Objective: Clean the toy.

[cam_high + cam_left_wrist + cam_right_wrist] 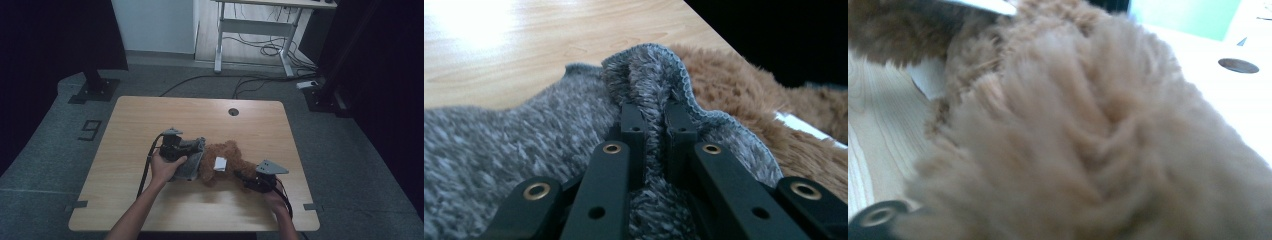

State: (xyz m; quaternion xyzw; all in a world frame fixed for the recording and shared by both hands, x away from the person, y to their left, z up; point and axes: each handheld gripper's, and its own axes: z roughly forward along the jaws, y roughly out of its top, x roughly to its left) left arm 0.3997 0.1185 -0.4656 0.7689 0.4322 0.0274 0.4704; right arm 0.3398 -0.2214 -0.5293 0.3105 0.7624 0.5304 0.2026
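A brown plush bear (227, 155) lies on the wooden table (150, 115), with a white tag (220, 163) on it. A grey fuzzy cloth (189, 167) lies against the bear's left side. My left gripper (199, 148) is shut on a fold of that grey cloth (524, 140); in the left gripper view, the left gripper (655, 112) has a raised ridge of cloth pinched between its black jaws, and the bear (744, 85) lies just beyond. My right gripper (241, 176) is at the bear's right side. In the right gripper view the bear's fur (1088, 125) hides the jaws.
A round cable hole (233, 111) sits near the table's far edge. Behind the table stand a white desk frame (220, 45) and loose cables (265, 50) on the floor. A dark stand base (95, 89) is at the far left. Bare tabletop (150, 210) lies in front.
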